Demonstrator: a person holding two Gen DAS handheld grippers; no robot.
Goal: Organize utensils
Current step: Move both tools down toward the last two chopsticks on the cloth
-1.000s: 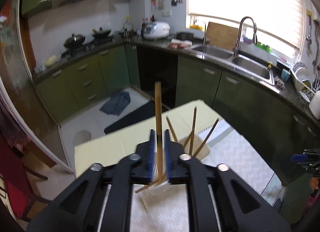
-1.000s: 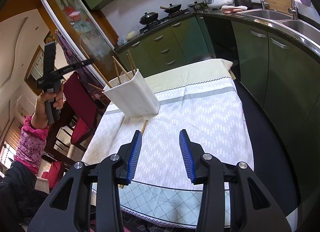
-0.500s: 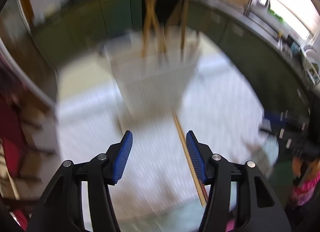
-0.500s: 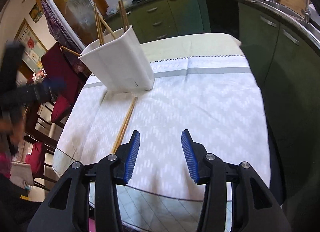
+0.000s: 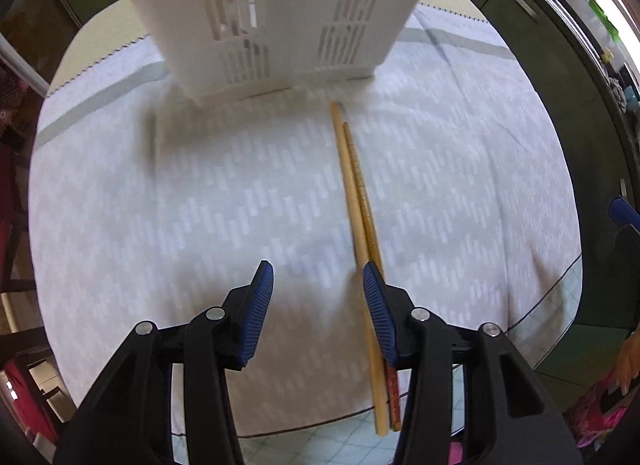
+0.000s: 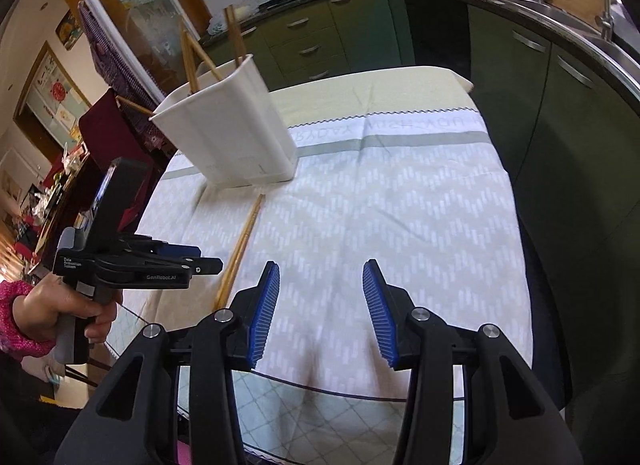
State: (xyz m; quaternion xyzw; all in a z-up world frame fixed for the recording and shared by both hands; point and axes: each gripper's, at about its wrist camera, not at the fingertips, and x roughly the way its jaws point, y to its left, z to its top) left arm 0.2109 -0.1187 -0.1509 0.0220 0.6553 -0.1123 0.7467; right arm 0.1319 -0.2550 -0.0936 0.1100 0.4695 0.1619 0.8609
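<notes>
A white slotted utensil holder [image 5: 276,13] stands on the tablecloth; in the right wrist view [image 6: 228,133] several wooden chopsticks [image 6: 192,57] stick out of it. Two wooden chopsticks [image 5: 356,201] lie side by side on the cloth in front of it, also seen in the right wrist view [image 6: 240,245]. My left gripper [image 5: 318,301] is open and empty, low over the cloth, its right finger over the near end of the pair. It shows in the right wrist view [image 6: 200,265] at the left. My right gripper [image 6: 320,301] is open and empty above the table's near edge.
The table carries a white patterned tablecloth [image 6: 380,205] over a checked cover [image 6: 320,417]. Green kitchen cabinets [image 6: 328,37] run behind and to the right. Red chairs [image 6: 104,125] stand at the table's left side.
My left gripper let go of the chopstick it held upright over the holder, opened, and dropped down to the two chopsticks on the cloth. My right gripper stayed open and moved slightly closer.
</notes>
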